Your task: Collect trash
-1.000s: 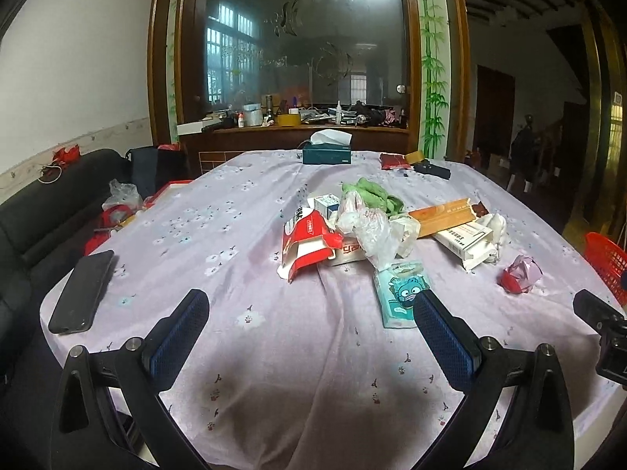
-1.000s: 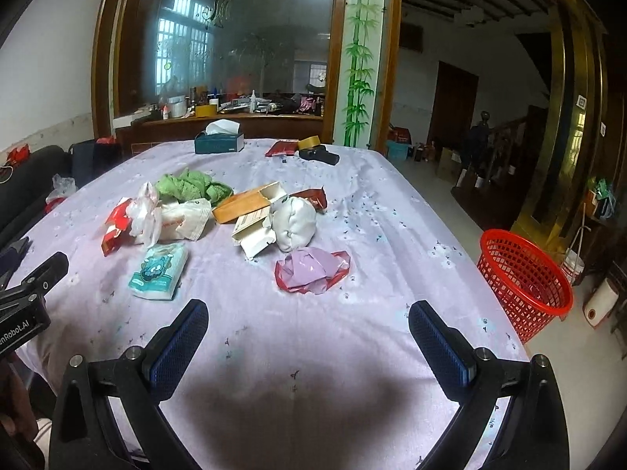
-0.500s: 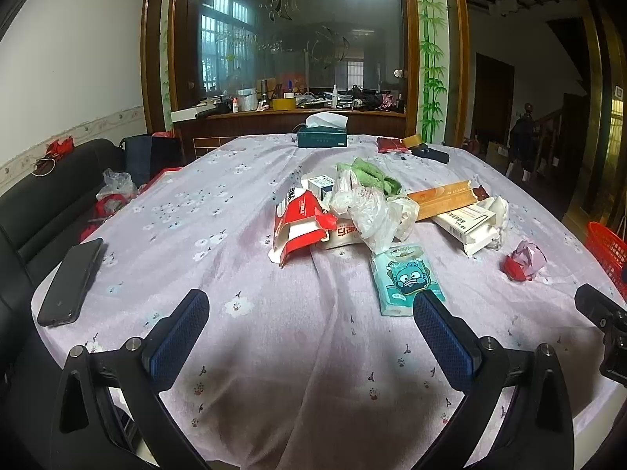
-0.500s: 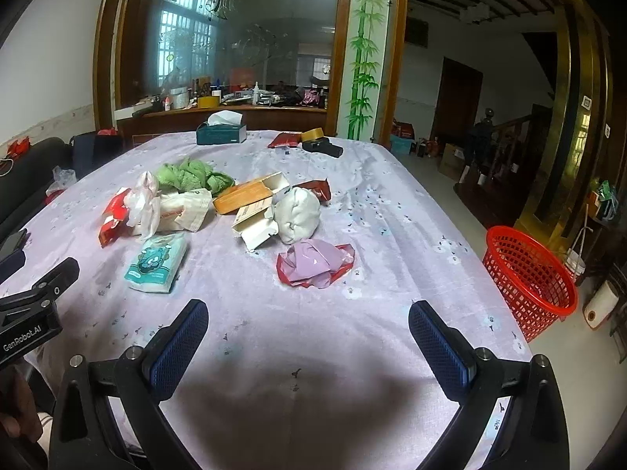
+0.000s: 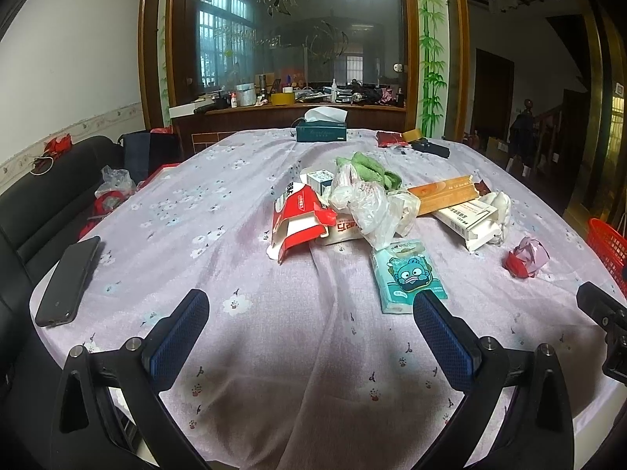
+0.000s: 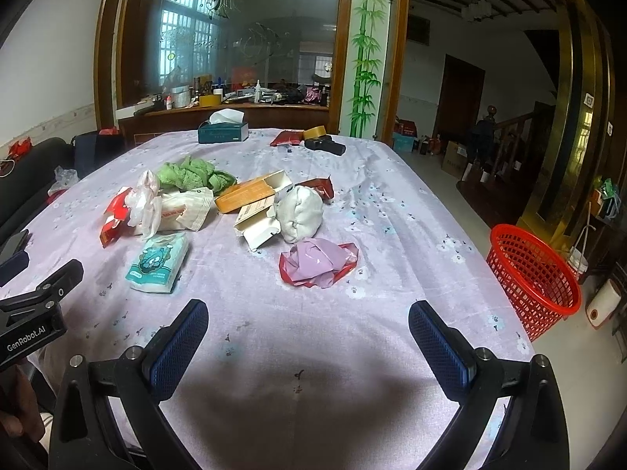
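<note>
Trash lies in a heap mid-table: a torn red-and-white carton [image 5: 299,215], crumpled clear plastic [image 5: 368,207], an orange box [image 5: 443,194], a white box [image 5: 470,221], a green cloth [image 6: 192,174], a white wad [image 6: 299,213], a teal tissue pack [image 5: 407,274] [image 6: 158,262] and a purple-red wrapper [image 6: 317,262] [image 5: 527,260]. A red mesh basket [image 6: 535,274] stands on the floor right of the table. My left gripper [image 5: 311,337] is open and empty above the near cloth. My right gripper [image 6: 307,338] is open and empty, short of the wrapper.
A black phone [image 5: 68,280] lies at the table's left edge beside a black sofa [image 5: 35,203]. A teal tissue box [image 5: 321,131], a tape roll [image 6: 315,132] and black items sit at the far end. The lilac tablecloth [image 5: 235,235] is wrinkled.
Both grippers have drawn back a little and risen, so the heap looks slightly farther and more of the near cloth shows. Nothing on the table has moved. Both stay open.
</note>
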Tool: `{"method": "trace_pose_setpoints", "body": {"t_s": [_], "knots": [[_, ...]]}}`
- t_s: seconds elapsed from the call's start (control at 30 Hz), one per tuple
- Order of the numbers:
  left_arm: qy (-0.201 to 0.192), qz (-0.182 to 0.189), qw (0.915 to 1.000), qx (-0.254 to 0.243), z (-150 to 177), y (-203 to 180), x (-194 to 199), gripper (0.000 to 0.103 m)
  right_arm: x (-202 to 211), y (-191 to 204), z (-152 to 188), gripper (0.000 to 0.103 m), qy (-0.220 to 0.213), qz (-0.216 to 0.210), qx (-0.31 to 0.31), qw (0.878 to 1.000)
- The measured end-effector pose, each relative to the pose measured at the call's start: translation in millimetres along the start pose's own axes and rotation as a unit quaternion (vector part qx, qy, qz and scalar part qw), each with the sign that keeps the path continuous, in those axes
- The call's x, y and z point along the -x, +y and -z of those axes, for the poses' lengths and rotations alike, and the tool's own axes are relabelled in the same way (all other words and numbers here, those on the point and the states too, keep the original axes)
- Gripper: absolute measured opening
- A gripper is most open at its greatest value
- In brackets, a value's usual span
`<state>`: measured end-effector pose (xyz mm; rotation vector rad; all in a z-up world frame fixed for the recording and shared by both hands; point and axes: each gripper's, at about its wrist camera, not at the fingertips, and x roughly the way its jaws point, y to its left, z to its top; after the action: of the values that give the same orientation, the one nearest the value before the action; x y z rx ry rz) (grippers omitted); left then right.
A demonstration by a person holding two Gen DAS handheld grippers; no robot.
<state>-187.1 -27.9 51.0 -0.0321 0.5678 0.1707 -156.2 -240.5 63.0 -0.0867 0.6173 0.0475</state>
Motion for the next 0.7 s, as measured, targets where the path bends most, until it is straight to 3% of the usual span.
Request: {"method": "trace_pose_setpoints", "body": {"t_s": [0.7], "knots": [[0.014, 0.007, 0.9999, 0.0, 0.0, -2.9, -5.2, 0.103, -4.2, -0.5, 1.4, 0.103, 0.009, -0.009, -0.004, 1.0]]}}
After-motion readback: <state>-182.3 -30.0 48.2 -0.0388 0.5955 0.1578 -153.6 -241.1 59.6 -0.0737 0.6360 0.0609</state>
